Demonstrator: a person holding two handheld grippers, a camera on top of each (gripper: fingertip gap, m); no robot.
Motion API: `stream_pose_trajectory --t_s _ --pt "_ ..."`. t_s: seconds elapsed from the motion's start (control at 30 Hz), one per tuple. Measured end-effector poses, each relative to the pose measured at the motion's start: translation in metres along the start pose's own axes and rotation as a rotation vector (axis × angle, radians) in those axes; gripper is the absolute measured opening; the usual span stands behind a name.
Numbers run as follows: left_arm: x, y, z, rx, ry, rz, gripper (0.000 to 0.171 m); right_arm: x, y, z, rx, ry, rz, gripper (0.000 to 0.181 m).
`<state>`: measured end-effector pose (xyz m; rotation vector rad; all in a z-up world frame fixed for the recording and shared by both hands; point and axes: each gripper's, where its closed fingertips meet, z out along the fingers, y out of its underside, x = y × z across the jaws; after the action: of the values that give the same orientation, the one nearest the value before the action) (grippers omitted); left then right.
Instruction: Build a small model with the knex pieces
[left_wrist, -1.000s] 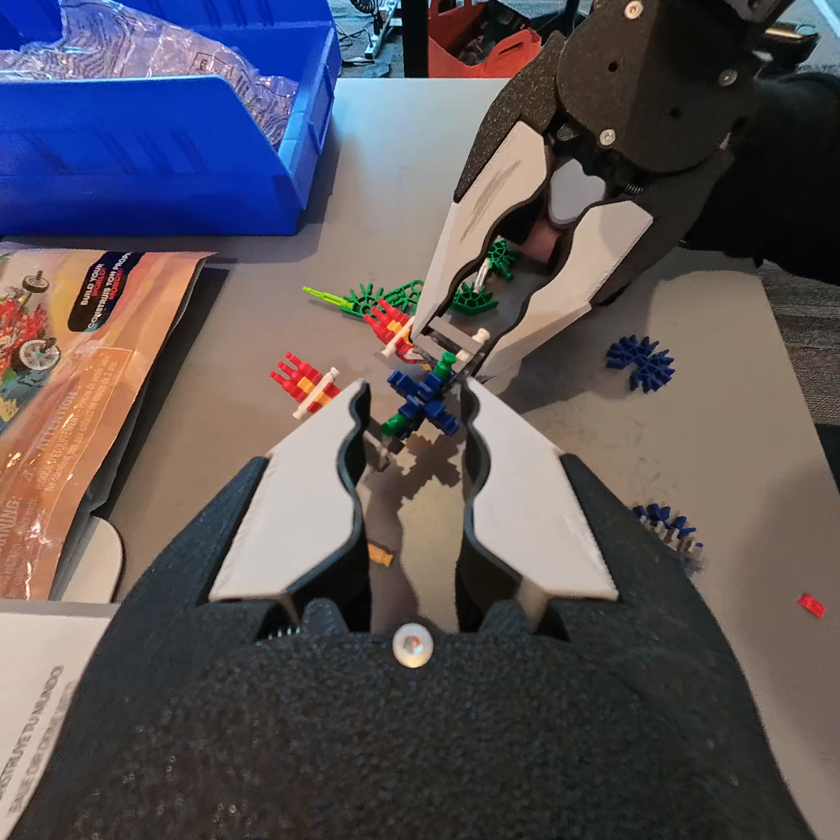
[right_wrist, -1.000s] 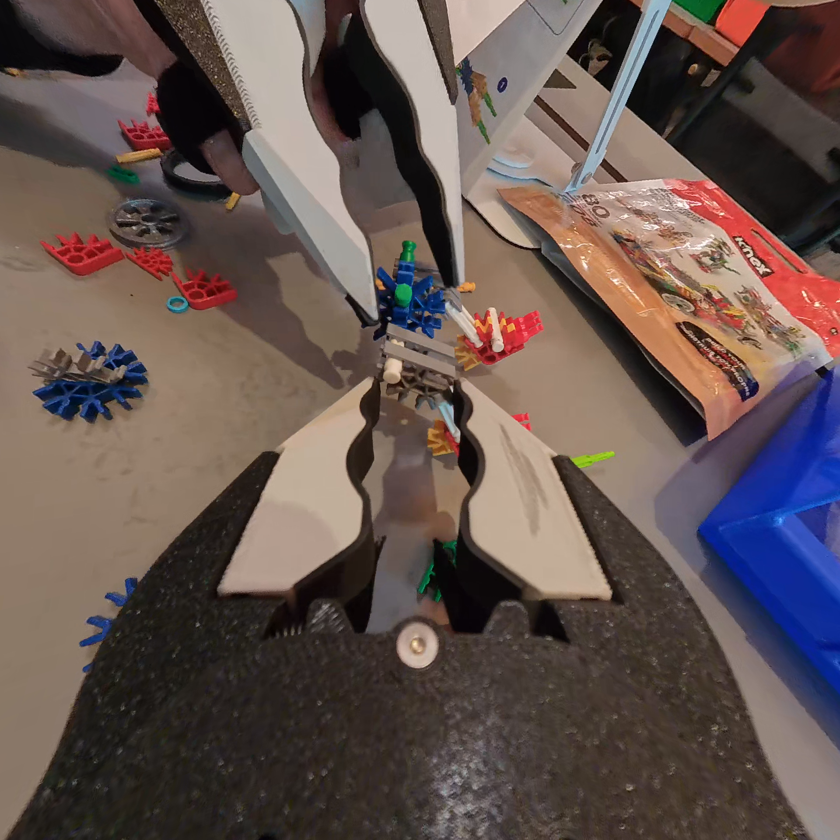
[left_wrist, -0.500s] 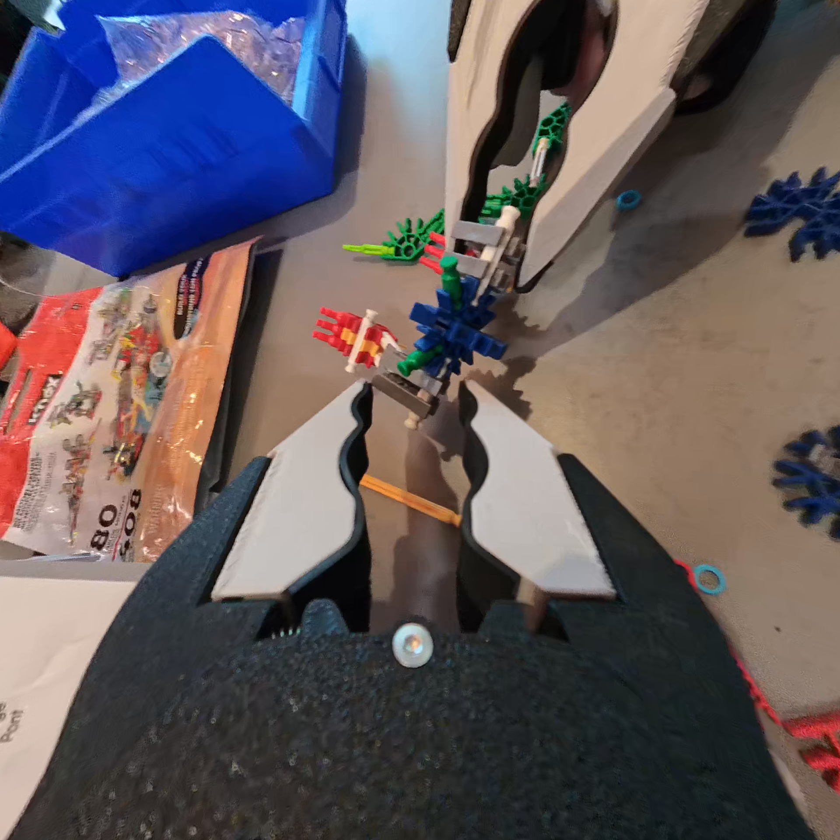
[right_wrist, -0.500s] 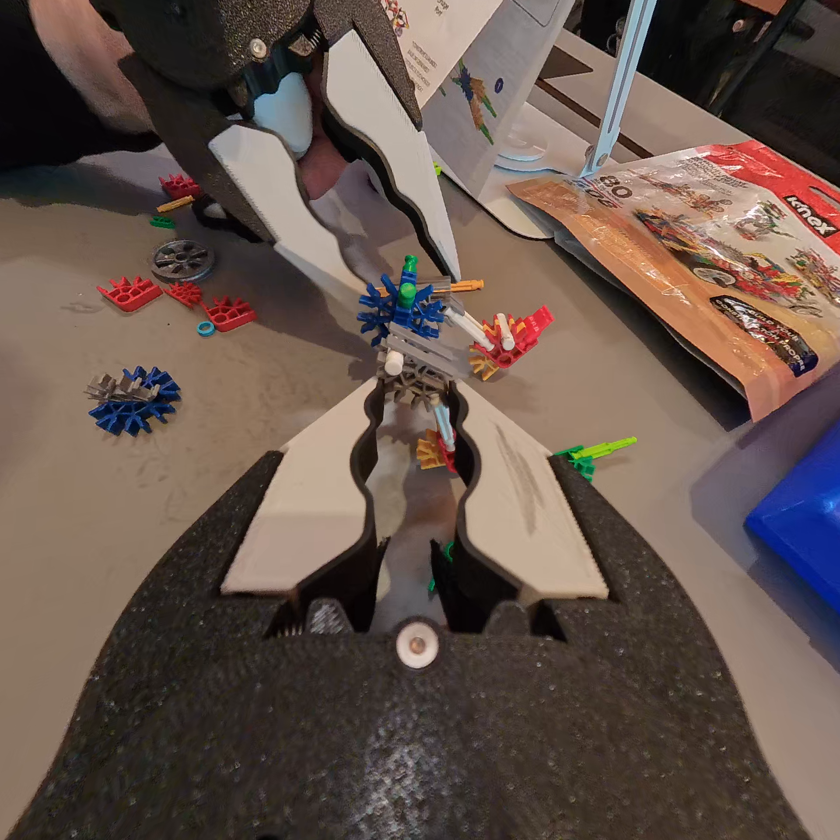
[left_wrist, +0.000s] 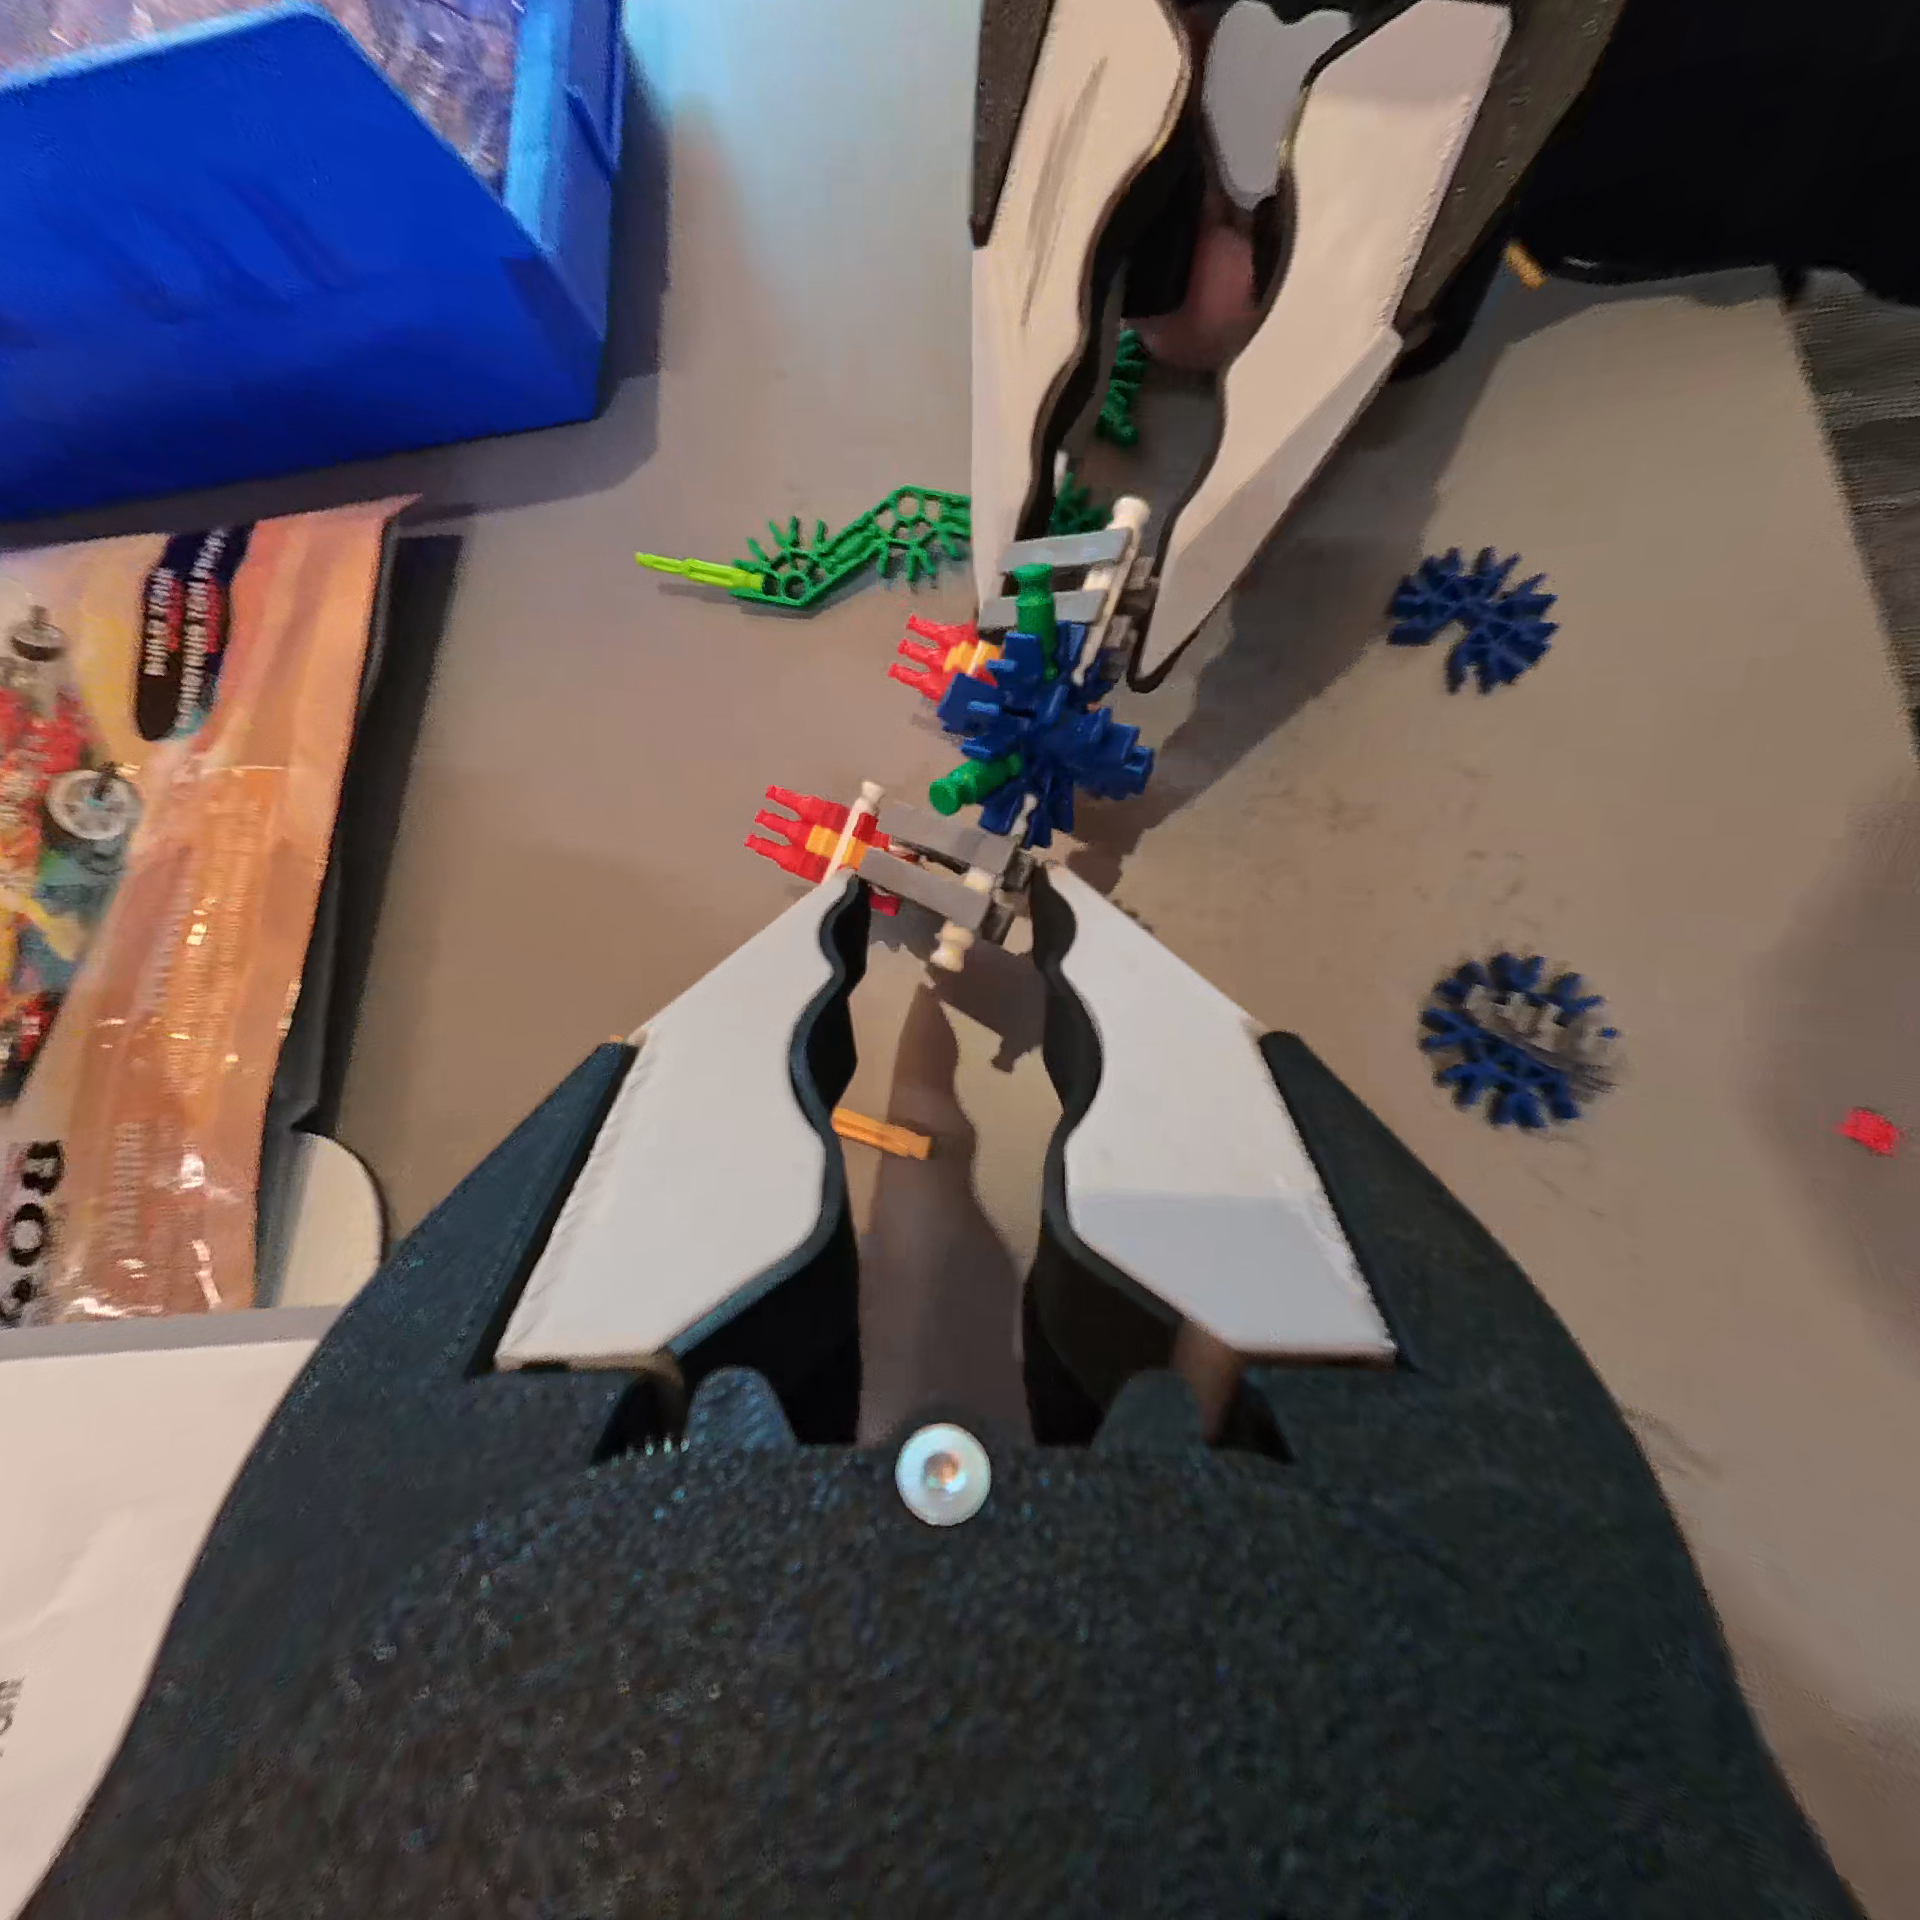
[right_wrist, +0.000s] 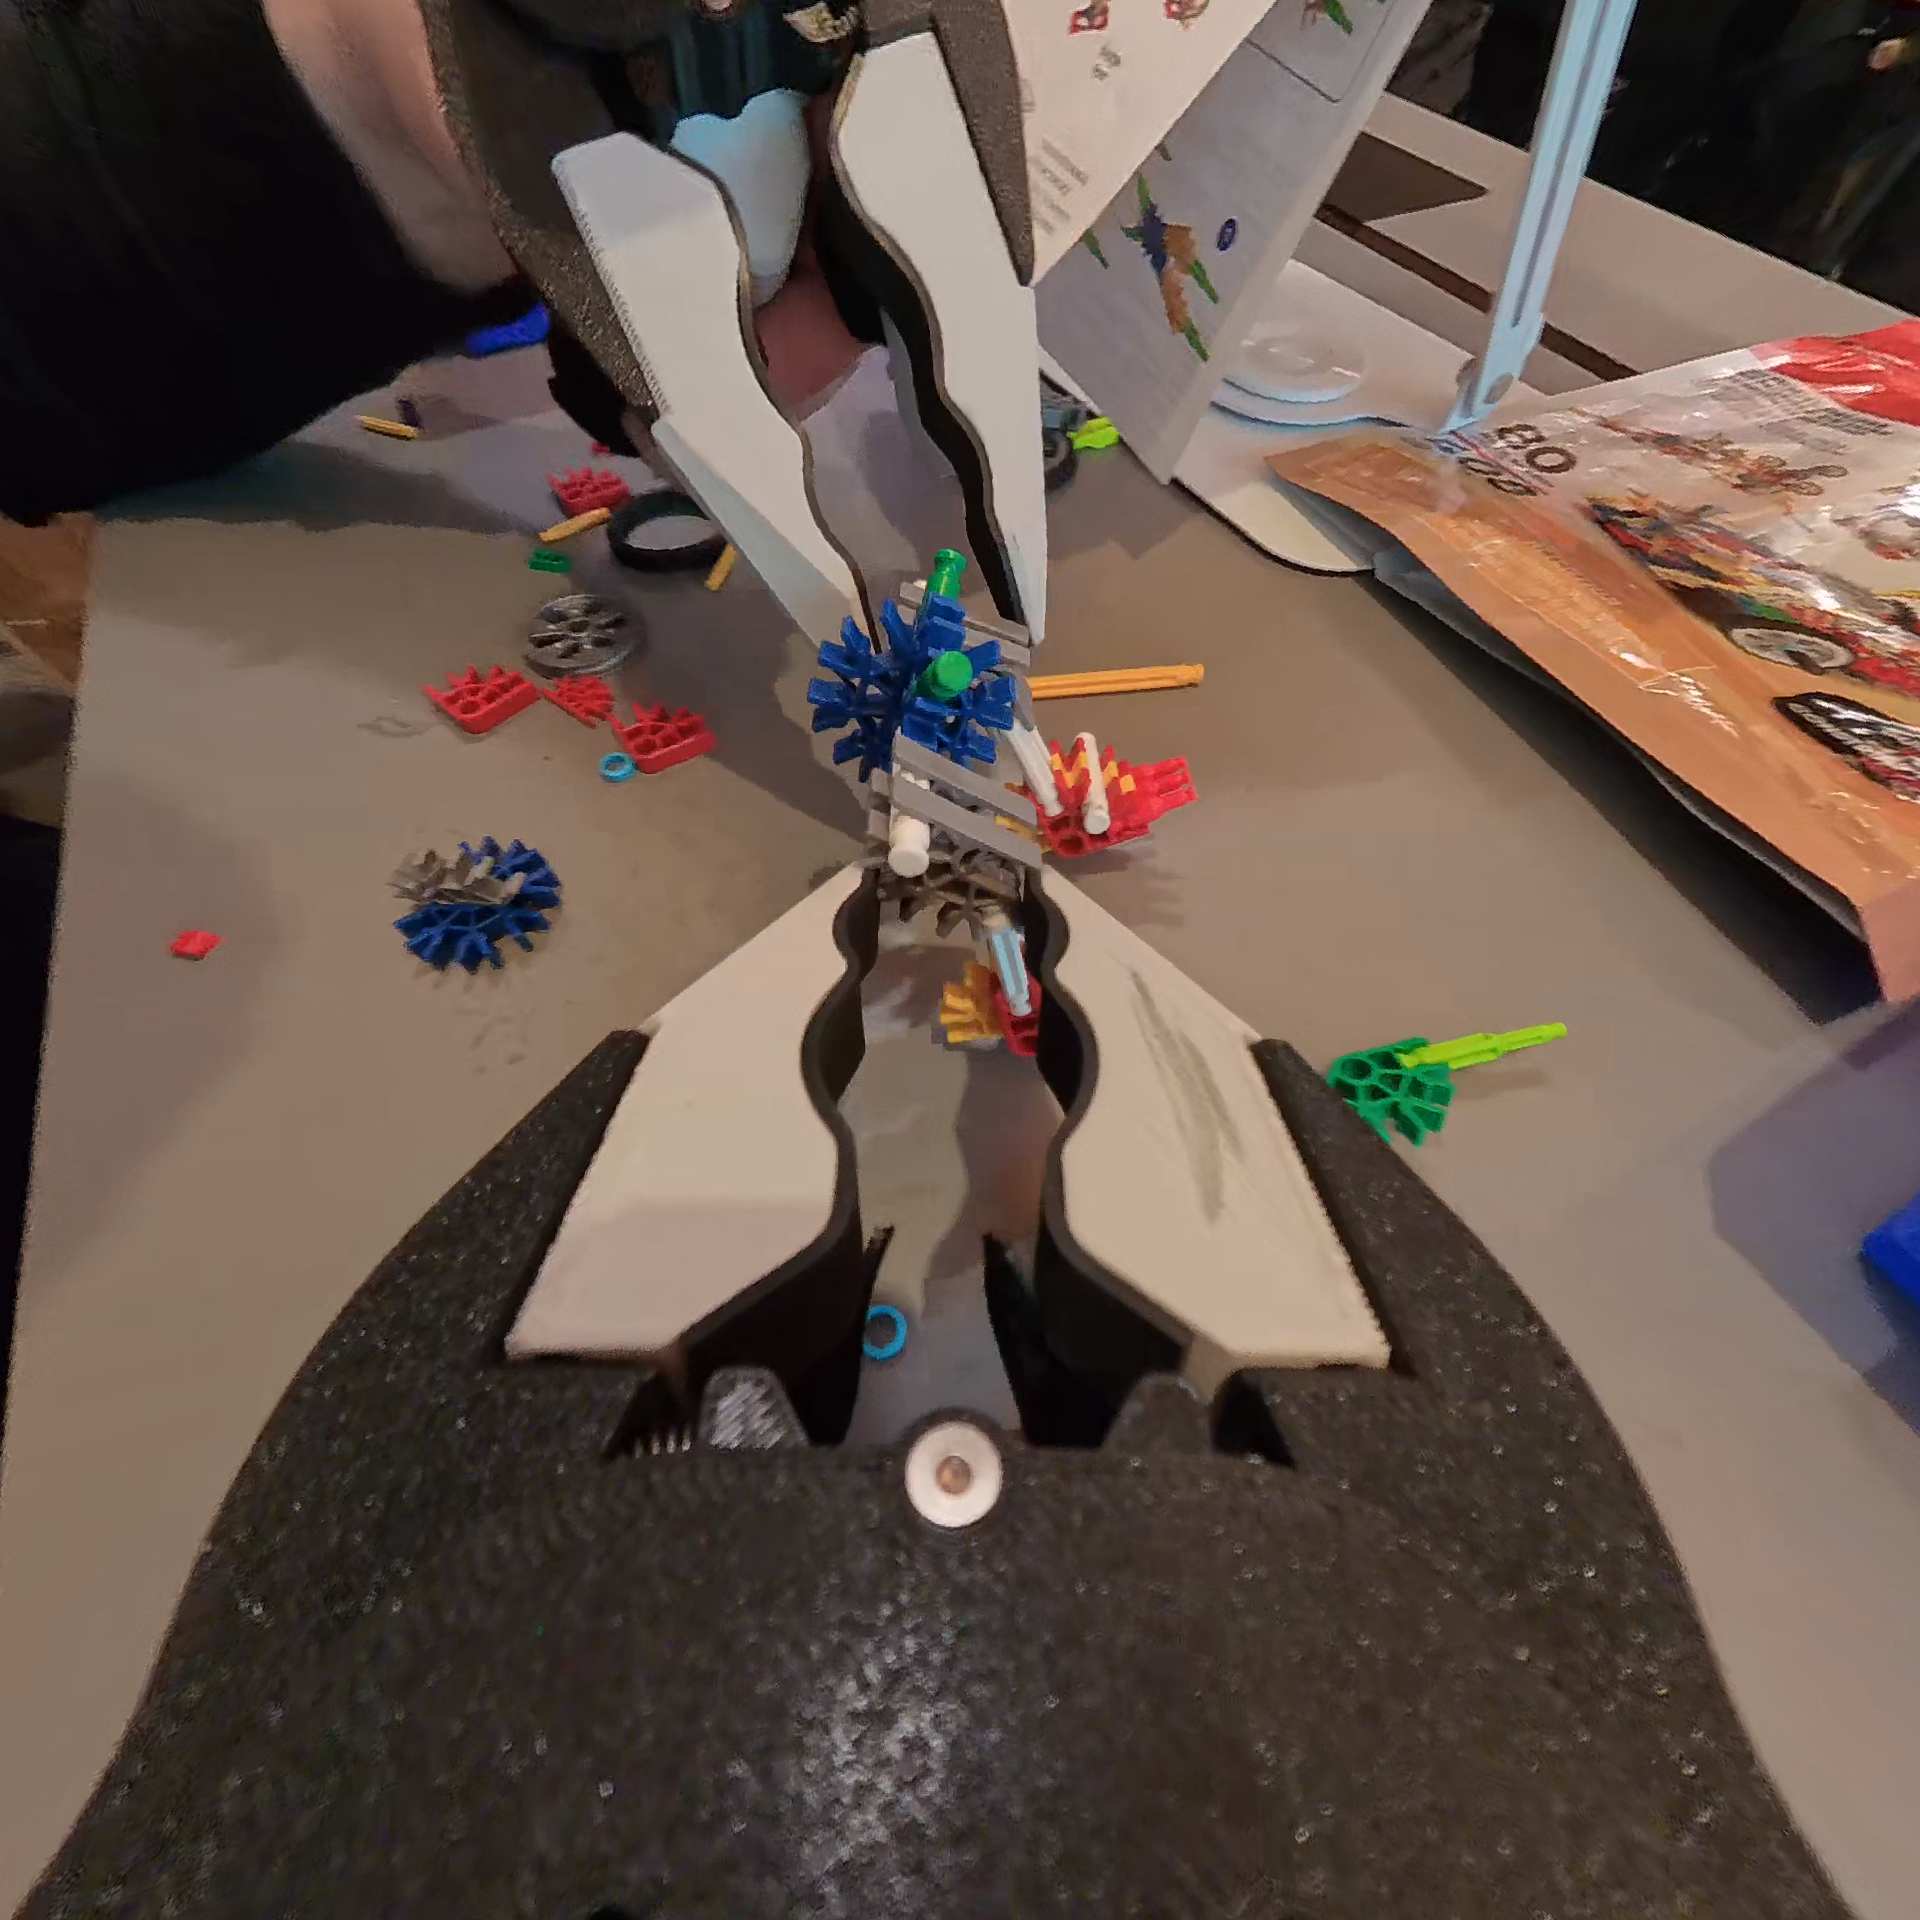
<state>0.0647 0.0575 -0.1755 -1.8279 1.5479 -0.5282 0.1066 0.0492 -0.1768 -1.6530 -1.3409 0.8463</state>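
A small toy assembly hangs between both grippers above the grey table (left_wrist: 1455, 1403). It has blue snowflake connectors (left_wrist: 1039, 727) with green rods, grey end pieces, and red and yellow connectors on white rods (right_wrist: 1101, 800). My left gripper (left_wrist: 943, 891) is shut on the near grey end piece (left_wrist: 940, 868). It also shows in the right wrist view (right_wrist: 940, 613). My right gripper (right_wrist: 951, 883) is shut on the opposite grey connector (right_wrist: 945, 888). It shows in the left wrist view (left_wrist: 1081, 613) coming from above.
A blue bin (left_wrist: 260, 260) and a printed toy bag (left_wrist: 156, 831) lie left. Loose blue connectors (left_wrist: 1512, 1039), green pieces (left_wrist: 852, 551), red connectors (right_wrist: 561, 707), a grey wheel (right_wrist: 582, 634), a black tyre (right_wrist: 665, 535) and an orange rod (right_wrist: 1117, 681) are scattered around. A propped sheet (right_wrist: 1143, 156) stands behind. Left tips to right tips: about 5 centimeters.
My left gripper has drawn back from the blue connector to the grey end piece and closed on it. The right gripper kept its hold throughout.
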Motion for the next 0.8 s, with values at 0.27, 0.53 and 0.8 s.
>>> stream_pose_trajectory --t_s 0.27,0.53,0.8 --pt "0.022 0.001 -0.008 0.031 0.261 -0.244 0.03 -0.018 -0.001 -0.003 0.007 -0.171 0.147 0.027" --pt "0.018 -0.001 -0.006 0.085 0.268 -0.271 0.039 -0.009 0.005 -0.003 -0.027 -0.149 0.208 0.028" --pt "0.013 -0.001 0.0 0.09 0.235 -0.268 0.033 -0.002 0.01 -0.003 -0.051 -0.109 0.216 0.031"
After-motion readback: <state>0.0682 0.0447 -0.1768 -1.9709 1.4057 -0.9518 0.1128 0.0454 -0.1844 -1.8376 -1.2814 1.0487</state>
